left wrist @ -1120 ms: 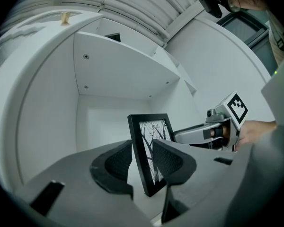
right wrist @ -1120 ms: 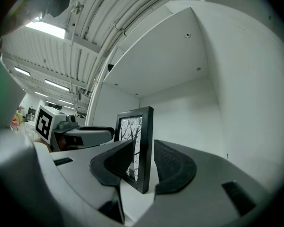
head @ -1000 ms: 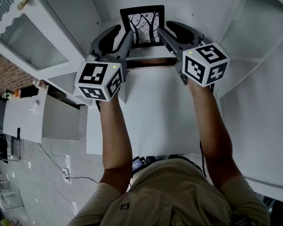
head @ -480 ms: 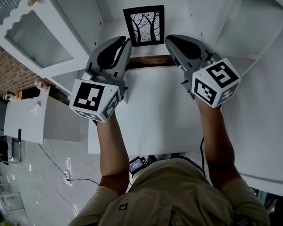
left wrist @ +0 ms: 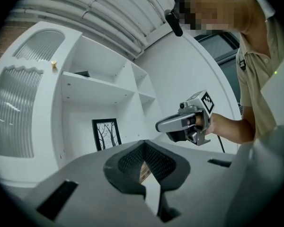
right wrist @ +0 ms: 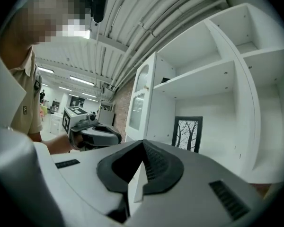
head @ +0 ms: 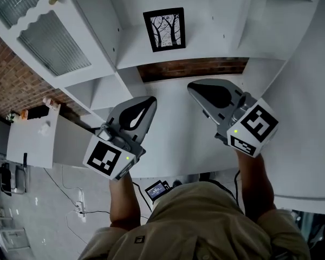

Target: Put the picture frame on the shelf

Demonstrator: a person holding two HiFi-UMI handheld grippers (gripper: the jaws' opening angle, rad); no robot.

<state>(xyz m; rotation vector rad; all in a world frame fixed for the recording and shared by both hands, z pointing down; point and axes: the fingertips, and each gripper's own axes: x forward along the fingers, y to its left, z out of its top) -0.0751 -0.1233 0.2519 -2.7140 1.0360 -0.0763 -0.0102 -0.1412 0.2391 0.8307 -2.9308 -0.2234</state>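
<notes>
The black picture frame [head: 165,30] with a tree print stands upright by itself in a compartment of the white shelf [head: 216,45]. It also shows in the left gripper view as the frame [left wrist: 106,133] and in the right gripper view as the frame [right wrist: 187,134]. My left gripper [head: 150,99] and right gripper [head: 191,85] hang side by side over the white counter, well short of the frame and pointing toward it. Both have just been closing and are now shut, with nothing between the jaws. Each shows in the other's view: right gripper [left wrist: 157,126], left gripper [right wrist: 119,137].
A cabinet door with ribbed glass [head: 54,42] and a small knob [head: 54,0] stands left of the frame's compartment. A brick wall [head: 11,85] lies further left. The white counter [head: 179,145] runs under both grippers. A small dark object [left wrist: 83,74] sits on the upper shelf.
Both grippers have drawn back from either side of the frame toward the person, and their jaws have shut. The frame stays upright on the shelf.
</notes>
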